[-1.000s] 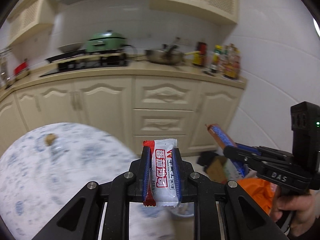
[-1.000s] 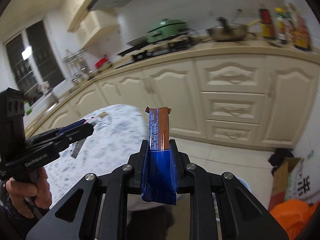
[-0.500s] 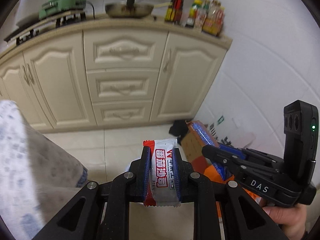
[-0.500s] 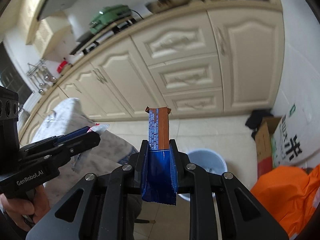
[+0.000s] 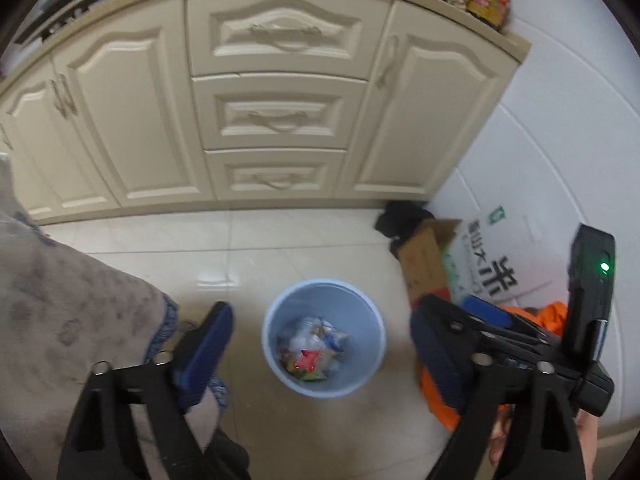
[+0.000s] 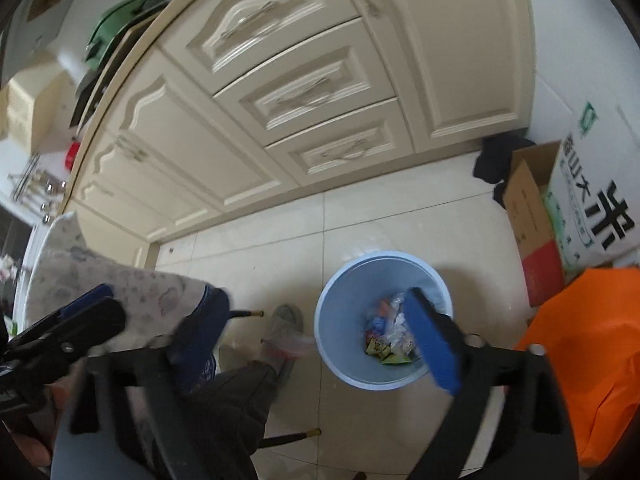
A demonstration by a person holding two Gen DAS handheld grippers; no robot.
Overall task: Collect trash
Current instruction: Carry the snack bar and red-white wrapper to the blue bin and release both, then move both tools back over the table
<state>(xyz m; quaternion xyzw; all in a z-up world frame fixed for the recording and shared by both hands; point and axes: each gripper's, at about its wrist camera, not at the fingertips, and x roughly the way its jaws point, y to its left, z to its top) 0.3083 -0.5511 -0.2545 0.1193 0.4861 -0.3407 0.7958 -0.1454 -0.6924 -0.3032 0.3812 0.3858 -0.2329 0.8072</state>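
Above the round pale-blue plastic bin (image 5: 323, 336) of wrappers (image 5: 310, 350) on the tiled floor (image 5: 280, 248), left gripper (image 5: 320, 354) and right gripper (image 6: 320, 338) both gape wide, empty.

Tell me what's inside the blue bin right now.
The bin holds a loose pile of wrappers, clear, red and green among them. What lies beneath the pile, and which pieces are which, can't be seen.
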